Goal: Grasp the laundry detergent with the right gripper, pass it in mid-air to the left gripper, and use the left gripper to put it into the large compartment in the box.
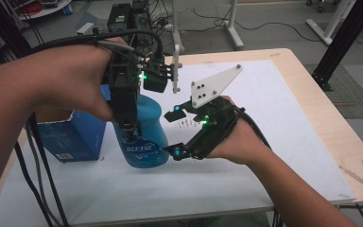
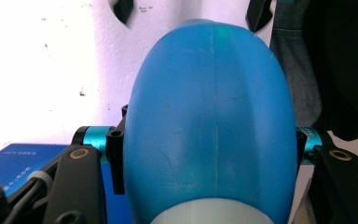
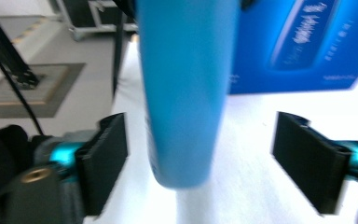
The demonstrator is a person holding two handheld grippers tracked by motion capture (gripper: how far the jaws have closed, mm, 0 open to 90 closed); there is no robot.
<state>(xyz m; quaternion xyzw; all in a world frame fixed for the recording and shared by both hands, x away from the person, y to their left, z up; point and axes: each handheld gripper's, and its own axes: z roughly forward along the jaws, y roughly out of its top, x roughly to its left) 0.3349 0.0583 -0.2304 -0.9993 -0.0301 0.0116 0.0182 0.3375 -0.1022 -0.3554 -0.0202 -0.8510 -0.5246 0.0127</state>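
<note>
Right now the blue bottle (image 1: 144, 137) hangs above the white mat (image 1: 274, 142), just beside the blue box (image 1: 75, 135), carried from above by the left gripper (image 1: 132, 130), whose jaws are clenched on the bottle's upper body. In the right gripper view the bottle (image 3: 186, 88) sits between the right gripper's (image 1: 176, 132) pads (image 3: 105, 161) with clear gaps on both sides, so that gripper is released and bears no weight. The risk, as I judge it, is a slip: the smooth, rounded plastic (image 2: 209, 126) could slide down through the single remaining grip, or swing and knock the box, if the left hand tilts or jerks.
</note>
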